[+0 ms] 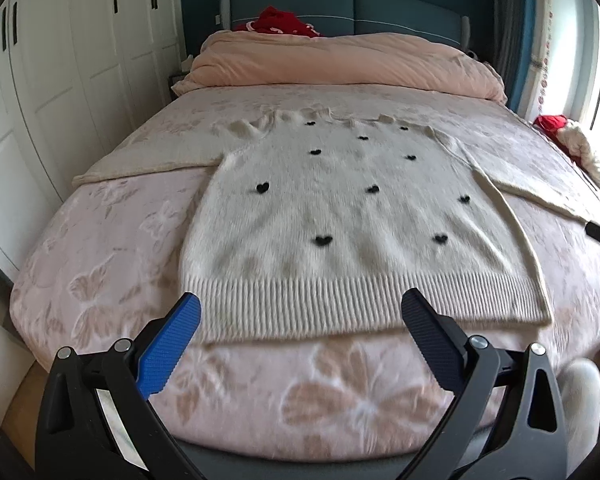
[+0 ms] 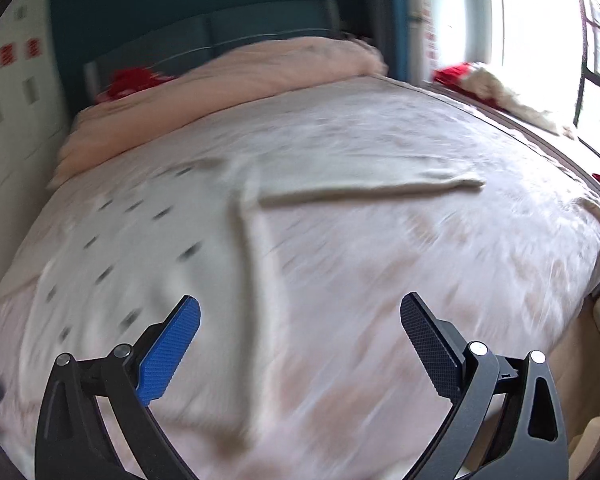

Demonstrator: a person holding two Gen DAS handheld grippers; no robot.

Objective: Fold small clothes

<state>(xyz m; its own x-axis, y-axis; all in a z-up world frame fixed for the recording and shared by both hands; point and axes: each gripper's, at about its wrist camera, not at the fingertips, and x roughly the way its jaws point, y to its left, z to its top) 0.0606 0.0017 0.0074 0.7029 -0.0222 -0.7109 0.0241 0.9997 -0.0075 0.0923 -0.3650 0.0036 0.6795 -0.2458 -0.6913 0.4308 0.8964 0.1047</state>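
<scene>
A cream fluffy sweater with small black hearts lies flat and face up on the bed, sleeves spread to both sides, ribbed hem nearest me. My left gripper hovers open just above the hem, nothing between its fingers. In the blurred right wrist view the same sweater lies to the left, its right sleeve stretched out across the bed. My right gripper is open and empty over the bedspread beside the sweater's right edge.
The bed carries a pink floral bedspread and a folded pink duvet at the headboard. Red cloth sits behind it. White wardrobes stand left. A window ledge with red and white items runs along the right.
</scene>
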